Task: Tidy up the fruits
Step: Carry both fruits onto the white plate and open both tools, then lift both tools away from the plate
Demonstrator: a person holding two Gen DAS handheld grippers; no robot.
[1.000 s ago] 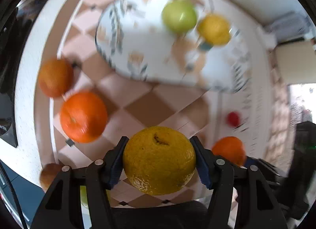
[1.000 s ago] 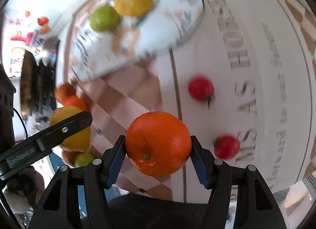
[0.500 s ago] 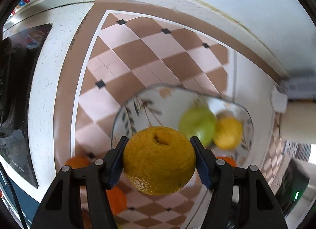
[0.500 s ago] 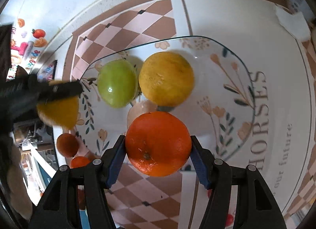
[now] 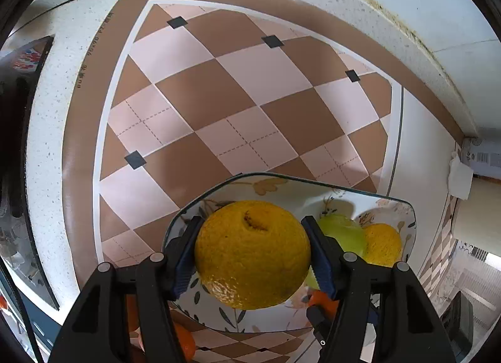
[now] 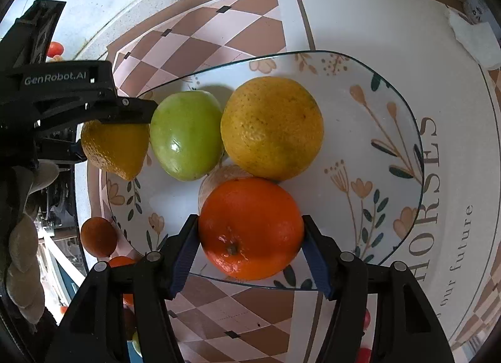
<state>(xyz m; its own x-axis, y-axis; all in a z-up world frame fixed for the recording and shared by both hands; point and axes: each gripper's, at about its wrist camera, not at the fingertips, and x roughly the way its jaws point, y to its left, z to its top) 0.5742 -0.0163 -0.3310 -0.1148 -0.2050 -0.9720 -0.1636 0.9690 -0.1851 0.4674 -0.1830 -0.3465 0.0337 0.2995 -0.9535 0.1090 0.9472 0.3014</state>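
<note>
Right wrist view: left claw (image 6: pixel 103 140), arm stamped "GenRobot.AI", clamped on a pebbly yellow citrus (image 6: pixel 114 150) over the left rim of the floral plate (image 6: pixel 391 150). On the plate, a glossy green apple (image 6: pixel 186 136) touches a dimpled yellow orange (image 6: pixel 272 128). Right claw (image 6: pixel 250 245) is closed on a smooth orange (image 6: pixel 250 228) above the near rim. Mat (image 6: pixel 438 190) on the counter (image 5: pixel 47 150) reads "HORSES", "our future".

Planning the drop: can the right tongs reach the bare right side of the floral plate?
Probably yes. The right tongs, shut on the round orange, hang over the floral plate; its right side is bare, with the green apple and yellow citrus further left.
</note>
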